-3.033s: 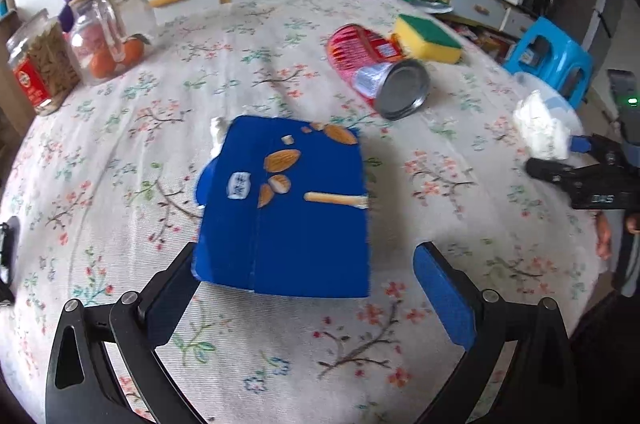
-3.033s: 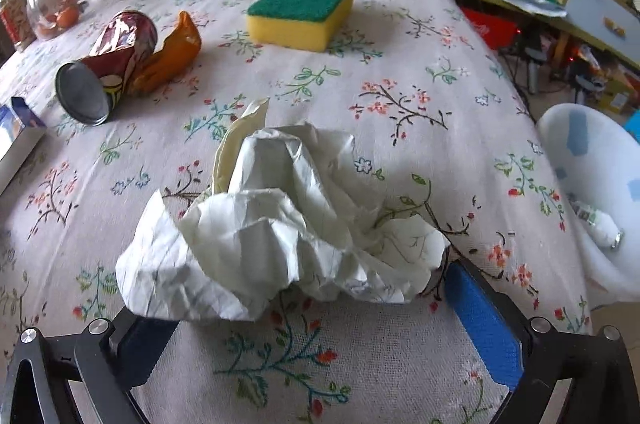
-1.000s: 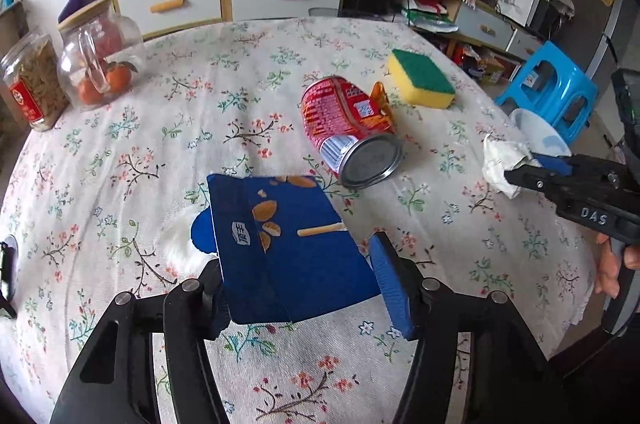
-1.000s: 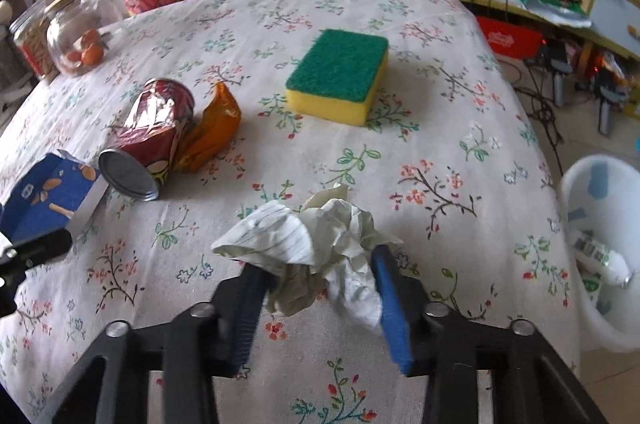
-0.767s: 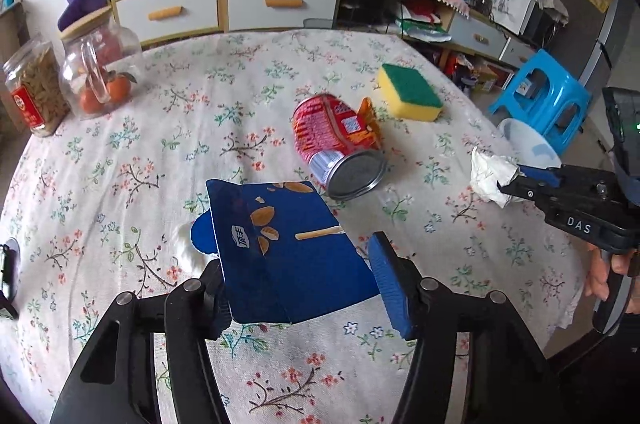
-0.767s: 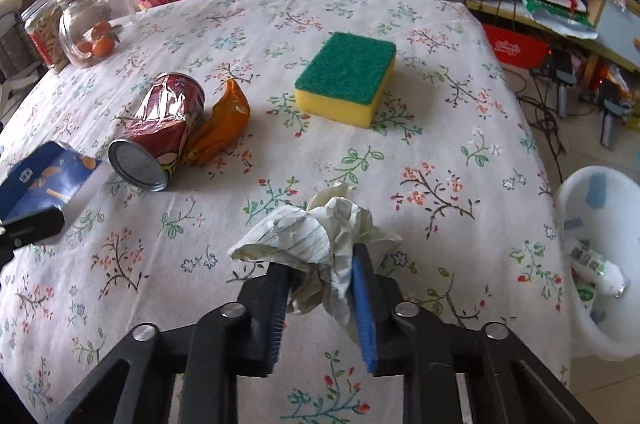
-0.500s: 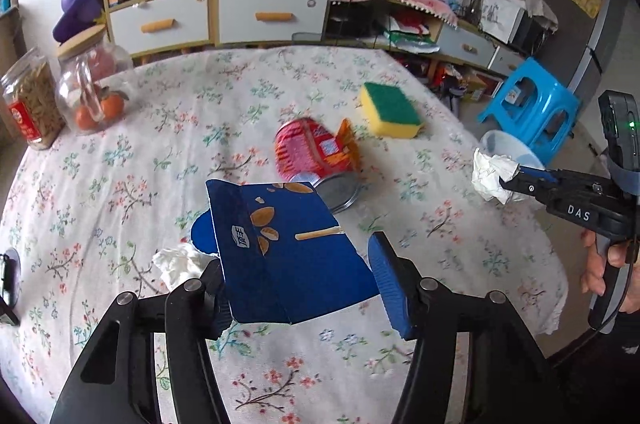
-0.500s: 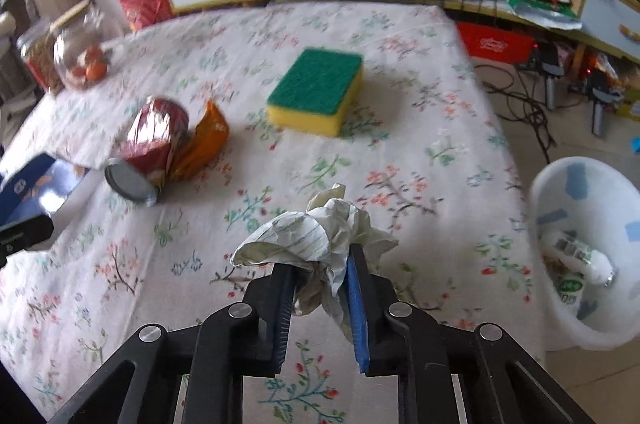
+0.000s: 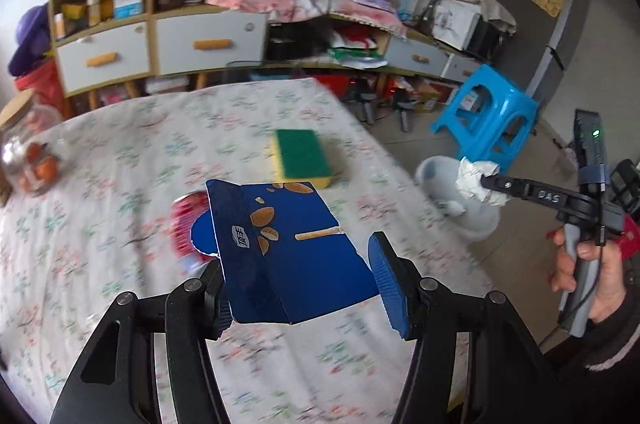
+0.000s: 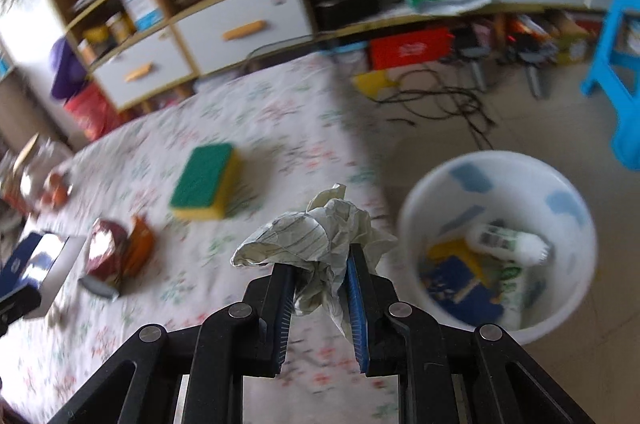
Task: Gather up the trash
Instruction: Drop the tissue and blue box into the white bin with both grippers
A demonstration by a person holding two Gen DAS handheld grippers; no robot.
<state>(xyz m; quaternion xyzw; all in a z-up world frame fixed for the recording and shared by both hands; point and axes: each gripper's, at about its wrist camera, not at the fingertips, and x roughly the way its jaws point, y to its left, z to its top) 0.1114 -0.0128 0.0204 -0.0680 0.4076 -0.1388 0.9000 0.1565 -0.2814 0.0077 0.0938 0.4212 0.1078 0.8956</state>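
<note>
Blue cardboard, printed with nuts and a biscuit stick, fills the middle of the left wrist view: a flattened snack box (image 9: 288, 248) sits between the two fingers of the left hand-held gripper (image 9: 296, 284), which is clamped on its near end and holds it lifted clear of the flowered worktop (image 9: 120, 160). Beyond the box on that worktop lies a yellow sponge (image 9: 302, 158) with a green top, and a red crushed can (image 9: 185, 224) shows partly behind the box's left edge, its outline blurred. The right hand-held gripper (image 10: 320, 288) has its jaws pressed together on a crumpled wad of paper (image 10: 316, 244), which bulges out above and below the fingers. To the right of the worktop, down on the floor, stands a white bin (image 10: 424, 208); a white bottle and some blue and yellow packaging lie inside it. The paper wad hangs over the worktop's edge just left of the bin in the right wrist view, while the left wrist view shows it in front of the bin's rim. A blue stool (image 9: 484, 116) stands behind the bin.
</note>
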